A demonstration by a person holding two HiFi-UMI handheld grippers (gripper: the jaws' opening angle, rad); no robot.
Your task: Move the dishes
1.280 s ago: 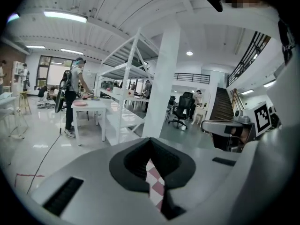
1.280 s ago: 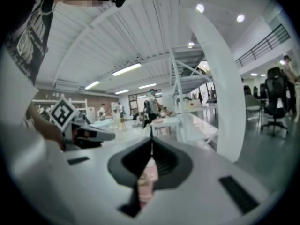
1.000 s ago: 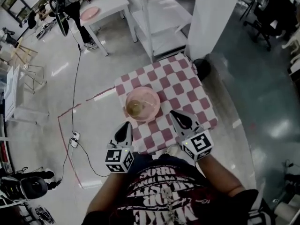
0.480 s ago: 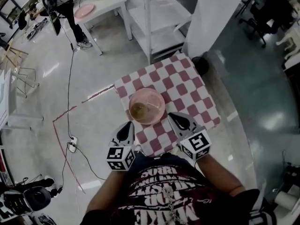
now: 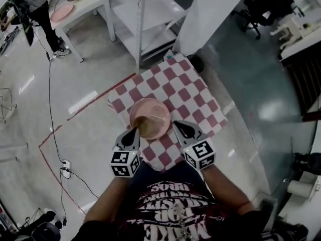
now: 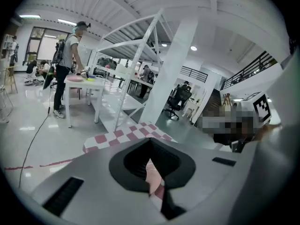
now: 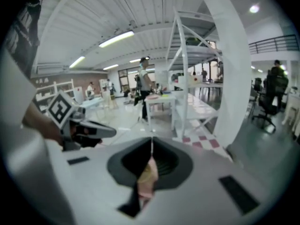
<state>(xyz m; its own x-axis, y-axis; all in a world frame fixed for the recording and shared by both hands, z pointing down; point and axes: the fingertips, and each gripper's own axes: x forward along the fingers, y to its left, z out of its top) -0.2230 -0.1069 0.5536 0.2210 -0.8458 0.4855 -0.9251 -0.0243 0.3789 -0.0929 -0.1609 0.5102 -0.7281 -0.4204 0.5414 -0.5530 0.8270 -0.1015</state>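
The pink bowl (image 5: pixel 150 115) sits on the checked table (image 5: pixel 194 93), with the left gripper (image 5: pixel 134 131) at its 7 o'clock and the right gripper (image 5: pixel 176 124) at 4 o'clock, both with jaws pressed together, empty – a push from those tips could tip it, spilling its yellowish contents.

Bright ceiling strips (image 7: pixel 116 38), floor (image 5: pixel 83 102) glare (fisheye-bent edges).
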